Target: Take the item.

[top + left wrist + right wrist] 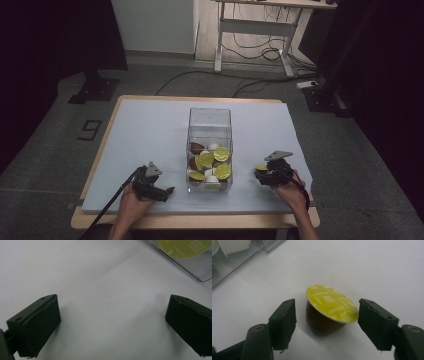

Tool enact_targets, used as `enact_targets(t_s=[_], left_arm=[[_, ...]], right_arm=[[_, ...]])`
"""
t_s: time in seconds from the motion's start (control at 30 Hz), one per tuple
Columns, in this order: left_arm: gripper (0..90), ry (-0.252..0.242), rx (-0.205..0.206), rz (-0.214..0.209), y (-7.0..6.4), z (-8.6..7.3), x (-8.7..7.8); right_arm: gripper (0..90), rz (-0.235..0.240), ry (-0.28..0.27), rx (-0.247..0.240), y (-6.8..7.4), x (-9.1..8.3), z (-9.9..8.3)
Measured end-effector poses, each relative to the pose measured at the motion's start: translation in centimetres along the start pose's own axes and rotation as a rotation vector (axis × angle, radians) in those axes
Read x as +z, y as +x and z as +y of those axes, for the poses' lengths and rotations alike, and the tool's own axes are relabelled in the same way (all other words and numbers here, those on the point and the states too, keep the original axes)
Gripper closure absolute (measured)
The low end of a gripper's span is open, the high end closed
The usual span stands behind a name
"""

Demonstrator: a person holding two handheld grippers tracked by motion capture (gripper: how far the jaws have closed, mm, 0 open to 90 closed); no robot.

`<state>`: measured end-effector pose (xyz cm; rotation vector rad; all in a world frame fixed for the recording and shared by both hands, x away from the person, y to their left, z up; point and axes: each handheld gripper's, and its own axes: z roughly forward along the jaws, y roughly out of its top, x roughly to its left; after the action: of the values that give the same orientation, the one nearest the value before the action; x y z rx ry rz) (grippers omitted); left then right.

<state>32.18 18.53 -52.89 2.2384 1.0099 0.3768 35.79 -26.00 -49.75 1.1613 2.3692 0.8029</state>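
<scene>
A yellow-lidded capsule (pixel 329 308) stands on the desk (pixel 150 125), at 12 o'clock between my right gripper's (pixel 327 322) wide-open, untouching jaws. My left gripper (pixel 112 322) gapes empty.

I get a dim, vignetted high view with black corners; both gripper views are bright, soft-shadowed, and the capsule (pixel 331 308) looks slightly blurred
</scene>
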Motion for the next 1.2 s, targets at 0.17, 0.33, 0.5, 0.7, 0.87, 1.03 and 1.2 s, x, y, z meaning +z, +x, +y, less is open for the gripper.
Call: enact_targets(t_s=[0.17, 0.33, 0.5, 0.7, 0.87, 1.03, 1.2], left_arm=[[0.0, 0.000, 0.001, 0.000, 0.0, 0.0, 0.0], [0.0, 0.000, 0.001, 0.000, 0.0, 0.0, 0.0], [0.0, 0.000, 0.001, 0.000, 0.0, 0.0, 0.0], [0.0, 0.000, 0.001, 0.001, 0.0, 0.0, 0.0], [0.0, -0.001, 0.000, 0.001, 0.0, 0.0, 0.0], [0.0, -0.002, -0.001, 0.001, 0.0, 0.0, 0.0], [0.0, -0.001, 0.000, 0.002, 0.0, 0.0, 0.0]], right_arm=[[22.9, 0.003, -0.031, -0.014, 0.4, -0.5, 0.3], [15.6, 0.016, -0.069, -0.016, 0.9, -1.4, 0.4], [13.2, 0.020, -0.075, -0.008, 1.0, -1.8, 0.1], [0.9, 0.000, -0.086, 0.021, 1.0, -2.4, -0.7], [0.0, -0.021, -0.109, 0.044, 0.9, -2.7, -1.3], [0.0, -0.027, -0.099, 0.069, 0.9, -2.8, -2.3], [0.0, -0.018, -0.080, 0.099, 0.8, -2.5, -3.1]])
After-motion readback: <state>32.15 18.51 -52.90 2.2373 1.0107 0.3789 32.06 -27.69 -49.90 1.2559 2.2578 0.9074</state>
